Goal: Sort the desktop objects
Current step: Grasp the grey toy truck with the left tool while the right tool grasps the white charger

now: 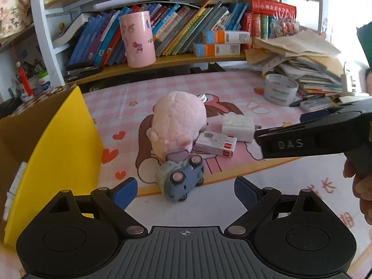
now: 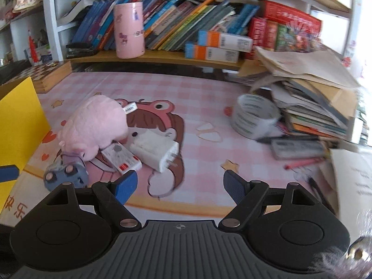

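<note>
Inspector: What is obscured?

Officer: The pink plush (image 1: 177, 122) overlaps the toy car (image 1: 181, 179) at its 6 o'clock; the yellow box (image 1: 58, 153) is cut off at 9 o'clock. The paper pile is blurred.

Inspector: Count?

Officer: On the worktop (image 2: 197, 97): one plush, one car, one small carton (image 2: 122, 158), one white charger (image 2: 154, 150), one tape roll (image 2: 252, 116).

Inspector: Grippers?

Officer: Left hand-held gripper (image 1: 186, 191) wide, empty. Right hand-held gripper (image 2: 180, 184) wide, empty.

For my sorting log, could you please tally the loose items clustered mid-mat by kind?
Plush toy: 1
Toy car: 1
Small printed box: 1
White charger: 1
Total: 4
</note>
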{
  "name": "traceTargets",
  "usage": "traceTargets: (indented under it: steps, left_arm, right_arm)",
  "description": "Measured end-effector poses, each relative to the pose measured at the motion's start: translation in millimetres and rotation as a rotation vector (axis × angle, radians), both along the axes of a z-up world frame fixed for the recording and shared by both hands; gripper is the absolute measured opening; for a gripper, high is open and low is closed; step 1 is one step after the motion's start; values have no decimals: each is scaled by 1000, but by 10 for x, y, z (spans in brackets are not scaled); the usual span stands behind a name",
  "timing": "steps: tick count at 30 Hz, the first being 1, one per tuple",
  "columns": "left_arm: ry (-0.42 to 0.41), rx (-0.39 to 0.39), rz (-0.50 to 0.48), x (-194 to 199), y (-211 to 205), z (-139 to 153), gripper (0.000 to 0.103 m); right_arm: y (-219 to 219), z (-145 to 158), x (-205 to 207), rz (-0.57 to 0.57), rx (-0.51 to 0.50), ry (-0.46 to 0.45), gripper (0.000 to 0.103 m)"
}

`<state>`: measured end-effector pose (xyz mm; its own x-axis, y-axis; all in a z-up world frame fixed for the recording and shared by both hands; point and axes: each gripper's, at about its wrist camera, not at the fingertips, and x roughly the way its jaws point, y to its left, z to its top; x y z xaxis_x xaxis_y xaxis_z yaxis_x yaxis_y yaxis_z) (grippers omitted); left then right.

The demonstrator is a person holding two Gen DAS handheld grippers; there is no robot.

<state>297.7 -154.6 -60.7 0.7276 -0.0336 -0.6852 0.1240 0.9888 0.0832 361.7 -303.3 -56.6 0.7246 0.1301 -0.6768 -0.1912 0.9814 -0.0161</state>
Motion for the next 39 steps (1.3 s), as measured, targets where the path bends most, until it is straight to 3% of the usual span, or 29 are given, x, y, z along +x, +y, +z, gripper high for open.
traceTargets:
  steps: [12,14,19,24,28,31,39]
  left_arm:
    - [35,23,7,367,-58,-219,90]
    - [54,16,15,420,-47,-264,86]
    - [78,-58,20,483,24,-299,59]
    - [91,-55,-7,423,40,-277,58]
    - [88,-96,12,288,86,-180,58]
    - [84,-126,13,204,105,-97,58]
    - [47,-177,14,-80,173,120,58]
  right_arm:
    - [112,-155,508,16,55,53,80]
    - [139,-165,559,28,57,54,80]
    - [211,-228,672,18,55,65,79]
    - [254,-284,724,18,57,72,78]
    - [253,-321,763,12,85,81,76]
    - [234,-332,771,14,116,75,64]
    - [92,-333,617,-12,80,60,63]
